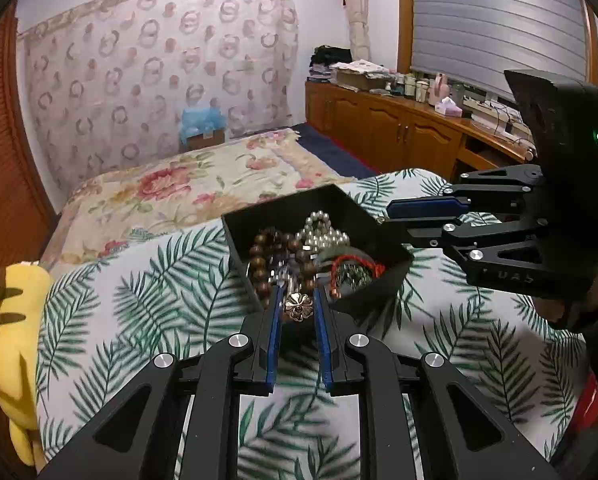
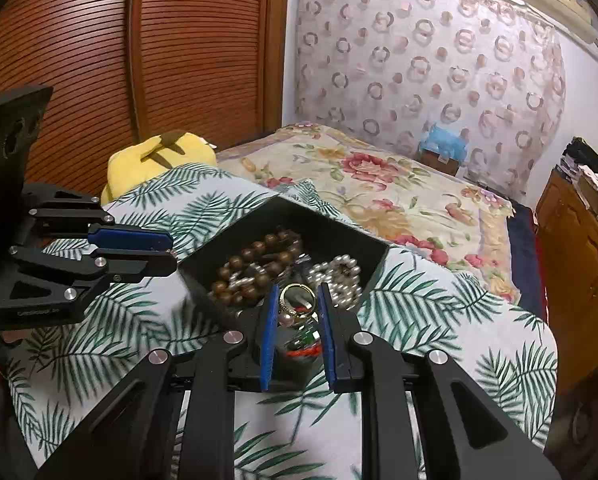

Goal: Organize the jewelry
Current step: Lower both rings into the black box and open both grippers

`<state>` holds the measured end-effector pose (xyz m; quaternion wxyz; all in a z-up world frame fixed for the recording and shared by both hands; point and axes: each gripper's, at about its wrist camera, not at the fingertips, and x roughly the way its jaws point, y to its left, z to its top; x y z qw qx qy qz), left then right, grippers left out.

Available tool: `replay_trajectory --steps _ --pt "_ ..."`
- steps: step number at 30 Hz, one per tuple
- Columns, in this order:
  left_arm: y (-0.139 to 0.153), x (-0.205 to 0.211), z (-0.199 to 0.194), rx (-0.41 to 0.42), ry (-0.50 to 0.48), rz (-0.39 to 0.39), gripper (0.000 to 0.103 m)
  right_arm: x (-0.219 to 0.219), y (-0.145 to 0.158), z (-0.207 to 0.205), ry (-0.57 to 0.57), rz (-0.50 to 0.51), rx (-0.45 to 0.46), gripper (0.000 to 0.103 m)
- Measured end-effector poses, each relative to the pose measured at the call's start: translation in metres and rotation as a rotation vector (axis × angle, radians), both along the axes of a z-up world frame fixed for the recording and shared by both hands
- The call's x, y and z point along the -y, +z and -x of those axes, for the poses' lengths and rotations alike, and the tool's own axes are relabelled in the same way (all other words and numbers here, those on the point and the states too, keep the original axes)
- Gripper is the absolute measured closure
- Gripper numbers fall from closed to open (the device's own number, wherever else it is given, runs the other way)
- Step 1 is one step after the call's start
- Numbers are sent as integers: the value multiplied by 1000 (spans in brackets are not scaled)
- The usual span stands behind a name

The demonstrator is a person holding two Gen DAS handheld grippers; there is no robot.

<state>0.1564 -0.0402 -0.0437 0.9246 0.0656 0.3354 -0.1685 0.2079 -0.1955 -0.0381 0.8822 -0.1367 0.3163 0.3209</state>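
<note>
L to R. Yellow plush toy (image 1: 11, 320) at bed edge. Left gripper (image 1: 298, 304): fingers narrow, a silver flower charm (image 1: 298, 306) between them at box's near rim; can't tell if pinched or just framed. Black box (image 1: 267, 216) on leaf-print cover (image 1: 139, 320), holding wood beads (image 1: 259, 264), pearls (image 1: 323, 232), red cord (image 1: 359, 262). Right gripper (image 1: 391, 216) at box's far side, fingers close together, apparently empty. Risk: strands tangled, so lifting one piece could drag others out; soft bed may tip box.

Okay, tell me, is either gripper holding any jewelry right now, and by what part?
Left gripper clamps the flower-shaped metal ornament by its two sides. Right gripper brackets a gold ring over the black box; an actual grip cannot be told.
</note>
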Motion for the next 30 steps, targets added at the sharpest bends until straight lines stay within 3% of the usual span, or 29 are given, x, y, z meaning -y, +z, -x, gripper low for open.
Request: replay_trajectory --steps 11,15,20,22,23,24,26,29,30 --pt "-1 8 -32 -11 -8 -14 88 -1 -14 -29 -3 -21 -29 81" --pt "-3 10 -40 -21 -7 -19 88 4 -15 -28 -10 -52 -25 68" --pt "-7 16 -50 -22 14 -15 88 7 -10 -26 -7 -65 -22 67" --pt "-8 16 -52 -30 28 -1 76 8 -6 -25 -24 -59 -12 67" --pt "-8 15 -52 -27 39 1 56 9 -3 -23 -33 -57 -7 67" --pt "-7 14 -49 -14 57 2 43 11 0 -21 -47 -56 1 67" --pt "-5 11 -44 -3 74 16 41 13 3 -15 -65 -56 9 61" --pt "-1 3 -33 16 127 29 19 20 4 -1 -123 -66 24 50" --pt "1 0 -26 29 146 33 17 23 5 7 -149 -84 30 43"
